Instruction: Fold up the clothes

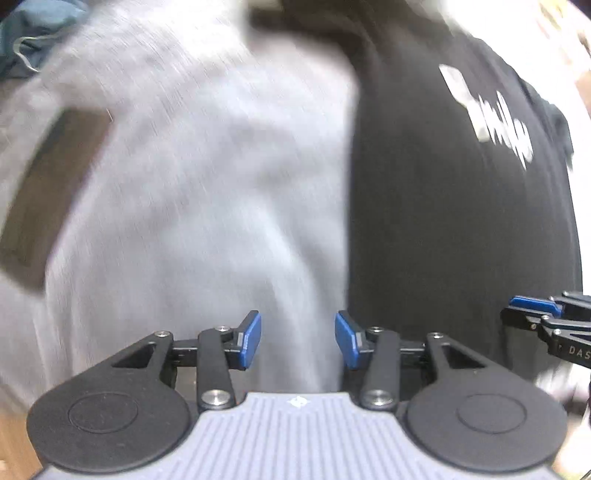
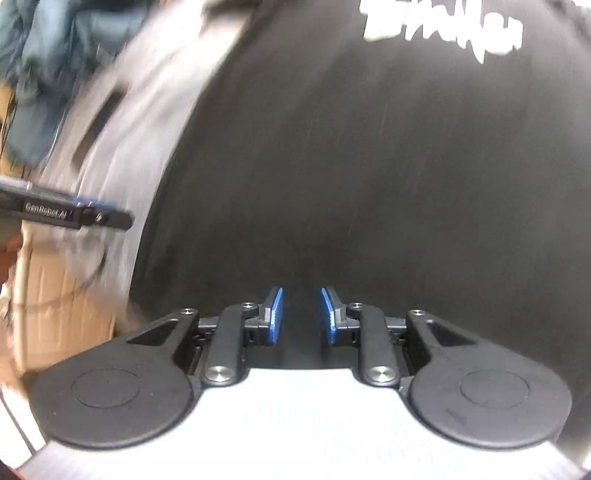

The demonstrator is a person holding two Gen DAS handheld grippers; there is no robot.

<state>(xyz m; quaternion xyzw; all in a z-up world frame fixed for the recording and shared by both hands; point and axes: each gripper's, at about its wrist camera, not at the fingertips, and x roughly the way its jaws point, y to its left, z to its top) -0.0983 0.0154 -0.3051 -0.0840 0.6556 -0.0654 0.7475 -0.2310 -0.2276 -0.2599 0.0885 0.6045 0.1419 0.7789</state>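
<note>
Left wrist: black shirt (image 1: pixel 443 221), blurred white lettering.

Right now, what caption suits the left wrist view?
Open left gripper above a grey garment beside a black printed shirt.

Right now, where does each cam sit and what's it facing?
Left wrist: on the left gripper, looking along its open fingers at the grey garment, black shirt to the right; the right gripper shows at the right edge.
Right wrist: on the right gripper, fingers apart, facing the black shirt; the left gripper shows at the left.
Shared: both garments, the shirt's white print, the other gripper.
</note>
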